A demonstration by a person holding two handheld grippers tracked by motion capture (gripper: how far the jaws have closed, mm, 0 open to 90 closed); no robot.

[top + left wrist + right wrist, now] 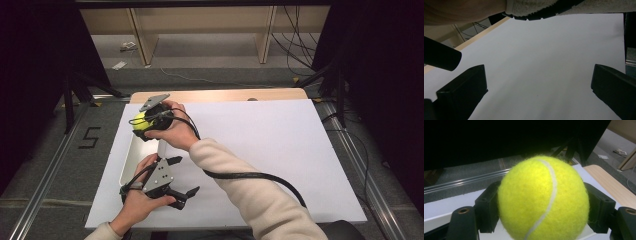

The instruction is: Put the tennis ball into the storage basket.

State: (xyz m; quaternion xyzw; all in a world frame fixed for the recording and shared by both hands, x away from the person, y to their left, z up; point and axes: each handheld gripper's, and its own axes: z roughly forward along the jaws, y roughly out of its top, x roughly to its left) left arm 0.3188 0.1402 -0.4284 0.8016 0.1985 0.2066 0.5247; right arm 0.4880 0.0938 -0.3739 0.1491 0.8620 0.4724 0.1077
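White worktop, white tray at left edge. Right gripper clamps tennis ball above tray; left gripper gapes, unladen. Risk: fuzzy ball slips, bounces out of tray.

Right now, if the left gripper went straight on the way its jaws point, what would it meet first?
Probably nothing but the flat white board. The left gripper has its black jaws wide apart with only bare board between and ahead of them. The cream sleeve crosses above that line, though depth is unclear.
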